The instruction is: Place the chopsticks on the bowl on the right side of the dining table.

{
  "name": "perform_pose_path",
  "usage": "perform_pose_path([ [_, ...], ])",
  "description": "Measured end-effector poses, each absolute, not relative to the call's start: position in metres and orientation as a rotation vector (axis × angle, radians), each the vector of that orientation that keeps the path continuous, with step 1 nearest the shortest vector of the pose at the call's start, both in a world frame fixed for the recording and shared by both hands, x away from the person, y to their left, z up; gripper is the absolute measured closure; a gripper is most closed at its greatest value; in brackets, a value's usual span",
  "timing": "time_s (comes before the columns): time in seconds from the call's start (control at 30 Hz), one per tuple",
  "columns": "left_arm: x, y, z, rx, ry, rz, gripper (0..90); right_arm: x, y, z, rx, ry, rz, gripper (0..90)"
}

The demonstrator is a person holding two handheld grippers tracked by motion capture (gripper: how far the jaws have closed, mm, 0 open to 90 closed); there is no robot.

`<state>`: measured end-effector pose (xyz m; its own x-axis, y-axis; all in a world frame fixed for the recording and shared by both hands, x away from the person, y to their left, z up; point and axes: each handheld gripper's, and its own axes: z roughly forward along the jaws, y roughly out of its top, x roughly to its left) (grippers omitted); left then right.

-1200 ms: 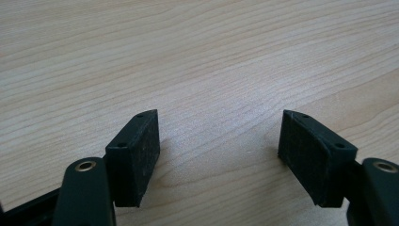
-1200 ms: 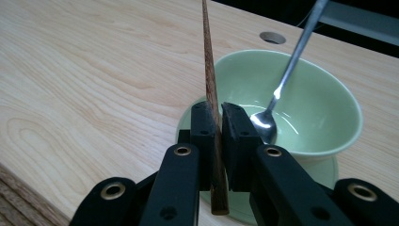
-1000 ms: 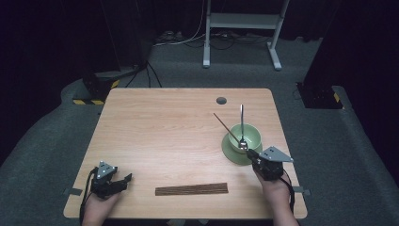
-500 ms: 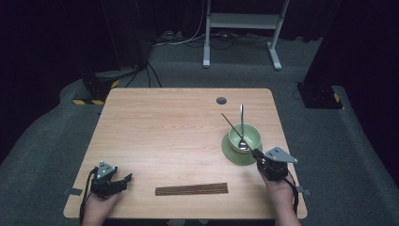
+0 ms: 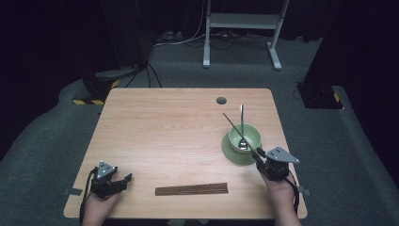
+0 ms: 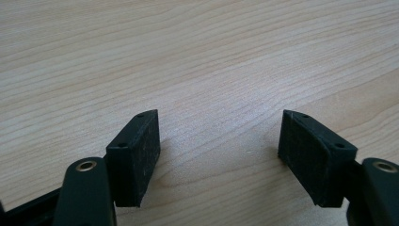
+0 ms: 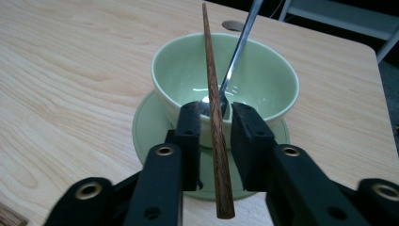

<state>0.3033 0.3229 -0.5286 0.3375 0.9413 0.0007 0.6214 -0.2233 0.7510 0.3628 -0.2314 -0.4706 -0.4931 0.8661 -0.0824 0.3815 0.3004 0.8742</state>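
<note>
My right gripper [image 7: 214, 125] has just been opening; a chopstick [image 7: 214, 103] stands loose between its pads, hiding part of the spoon [image 7: 235, 52] in the bowl [image 7: 263, 80]. My left gripper [image 6: 219, 150] gapes wide, empty.

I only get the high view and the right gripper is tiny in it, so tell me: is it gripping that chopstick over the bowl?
Observer: No. In the right gripper view, the right gripper has just been opening its jaws. The chopstick stands between them with a slim gap on each side.
Operator: What keeps it up, then?
Observer: It slants across the green bowl and seems to rest on the near rim, crossing in front of the spoon.
Operator: Is the left gripper holding anything?
Observer: No. In the left gripper view, the left gripper has its jaws wide apart over bare table.
</note>
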Motion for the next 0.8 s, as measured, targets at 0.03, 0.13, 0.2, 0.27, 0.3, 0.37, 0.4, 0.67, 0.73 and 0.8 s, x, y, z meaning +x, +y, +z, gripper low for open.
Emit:
perform_pose_path([
  [0.03,0.303,0.323,-0.529,1.943,1.367,0.619,29.9,0.362,-0.231,-0.469,1.103,2.012,1.138,68.5],
  [0.13,0.303,0.323,-0.529,1.943,1.367,0.619,29.9,0.360,-0.229,-0.466,1.086,2.007,1.146,65.5],
  [0.2,0.303,0.323,-0.529,1.943,1.367,0.619,29.8,0.357,-0.223,-0.463,1.064,2.015,1.152,62.0],
  [0.27,0.303,0.323,-0.529,1.943,1.367,0.619,29.9,0.355,-0.219,-0.462,1.048,2.024,1.154,60.5],
  [0.3,0.303,0.323,-0.529,1.943,1.367,0.619,29.9,0.354,-0.217,-0.461,1.038,2.031,1.159,60.0],
  [0.37,0.303,0.323,-0.529,1.943,1.366,0.619,29.9,0.353,-0.214,-0.461,1.023,2.050,1.168,59.1],
  [0.4,0.303,0.323,-0.529,1.943,1.366,0.619,29.9,0.352,-0.213,-0.461,1.016,2.055,1.169,58.6],
  [0.67,0.303,0.323,-0.529,1.943,1.366,0.619,30.0,0.345,-0.194,-0.465,0.945,2.143,1.198,55.9],
  [0.73,0.303,0.323,-0.529,1.943,1.366,0.619,30.0,0.344,-0.190,-0.467,0.930,2.170,1.199,55.7],
  [0.8,0.303,0.323,-0.529,1.943,1.366,0.619,30.0,0.344,-0.185,-0.470,0.921,2.198,1.203,55.5],
])
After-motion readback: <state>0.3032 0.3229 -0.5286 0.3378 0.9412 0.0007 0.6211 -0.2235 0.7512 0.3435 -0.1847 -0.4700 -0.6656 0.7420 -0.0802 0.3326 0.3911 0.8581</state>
